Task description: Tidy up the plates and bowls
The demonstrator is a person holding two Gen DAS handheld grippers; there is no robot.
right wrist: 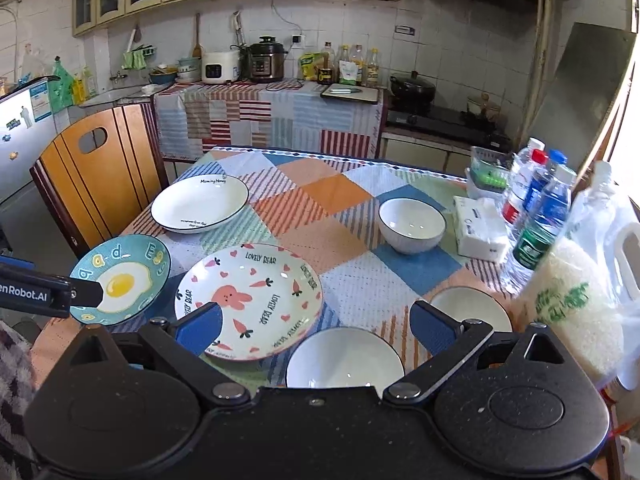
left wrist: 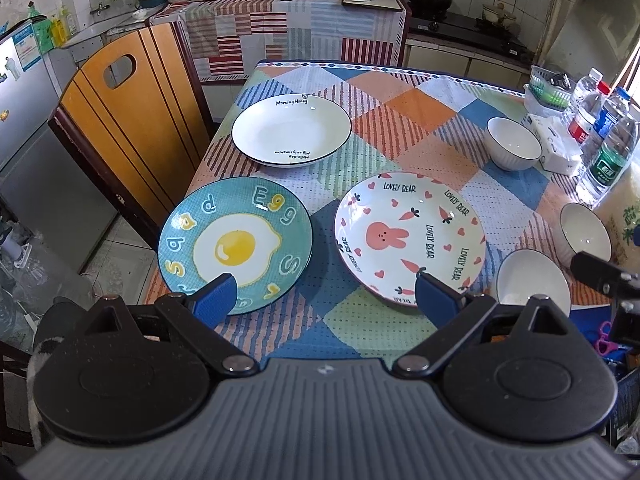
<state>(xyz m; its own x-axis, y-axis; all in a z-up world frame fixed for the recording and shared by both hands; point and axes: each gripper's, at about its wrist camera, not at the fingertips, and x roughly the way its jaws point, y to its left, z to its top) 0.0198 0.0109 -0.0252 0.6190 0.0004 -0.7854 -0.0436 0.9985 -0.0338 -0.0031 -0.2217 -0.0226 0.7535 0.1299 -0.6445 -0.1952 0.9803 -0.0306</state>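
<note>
Three plates lie on the checked tablecloth: a white plate [left wrist: 291, 132] [right wrist: 200, 205] at the far left, a teal egg plate [left wrist: 235, 245] [right wrist: 120, 279] at the near left, and a pink rabbit plate [left wrist: 410, 237] [right wrist: 248, 300] in the middle. Three white bowls stand at the right: a far bowl [left wrist: 514, 143] [right wrist: 412, 225], a near bowl [left wrist: 534, 282] [right wrist: 345, 360] and a right bowl [left wrist: 585, 233] [right wrist: 470, 308]. My left gripper [left wrist: 324, 296] is open and empty above the near edge, between the egg and rabbit plates. My right gripper [right wrist: 316, 328] is open and empty over the near bowl.
A wooden chair [left wrist: 120, 120] stands at the table's left side. Water bottles [right wrist: 540, 208], a tissue pack [right wrist: 480, 228], a green basket [right wrist: 488, 172] and a bag of rice [right wrist: 572, 300] crowd the right edge. A kitchen counter [right wrist: 272, 116] runs behind.
</note>
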